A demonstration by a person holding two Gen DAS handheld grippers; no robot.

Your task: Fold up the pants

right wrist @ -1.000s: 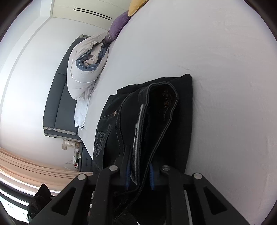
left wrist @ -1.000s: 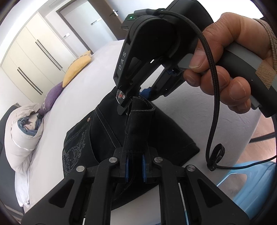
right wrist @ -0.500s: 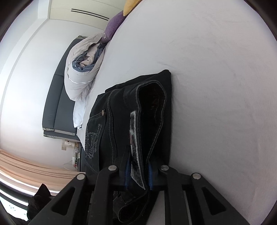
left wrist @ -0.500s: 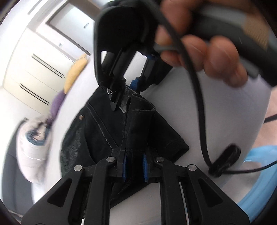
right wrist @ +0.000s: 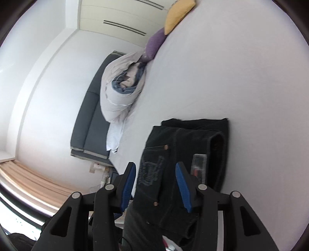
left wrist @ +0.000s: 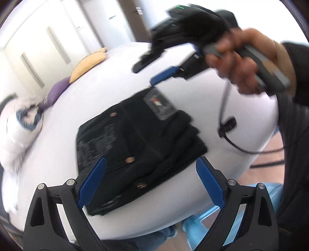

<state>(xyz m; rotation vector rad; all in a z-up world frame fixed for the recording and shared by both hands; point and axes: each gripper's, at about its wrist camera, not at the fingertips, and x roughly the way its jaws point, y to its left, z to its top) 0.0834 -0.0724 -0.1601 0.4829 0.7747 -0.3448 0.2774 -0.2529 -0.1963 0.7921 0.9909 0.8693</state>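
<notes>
**Pants folded on bed, both grippers released**

While the left wrist view is motion-blurred, the main facts read clearly. Left gripper (left wrist: 150, 179): blue-padded fingers (left wrist: 92, 181) spread wide apart, holding nothing. Black pants (left wrist: 135, 146) lie folded in a compact stack on the white bed (left wrist: 193, 100), near its front edge, visible between and beyond the left fingers. A clear tag (left wrist: 159, 105) sits on the top layer at the far end of the stack. Right gripper (left wrist: 152, 73), held in the person's right hand (left wrist: 237, 63), hovers above the bed past the far end of the pants, apart from the fabric; how its fingers stand cannot be told from this blurred view. Yellow pillow (left wrist: 87, 64) and purple pillow (left wrist: 54, 92) lie along the far left side of the bed.

Right wrist view. Right gripper (right wrist: 156, 183): fingers (right wrist: 182, 187) apart, nothing clamped. Pants (right wrist: 183, 154) lie flat on the bed (right wrist: 241, 77) just ahead of and under the fingers; whether the fingers touch the fabric cannot be told. Rolled white duvet (right wrist: 119, 96) rests at the bed's edge, well apart from the pants, beside the purple pillow (right wrist: 154, 44) and yellow pillow (right wrist: 177, 16).
</notes>
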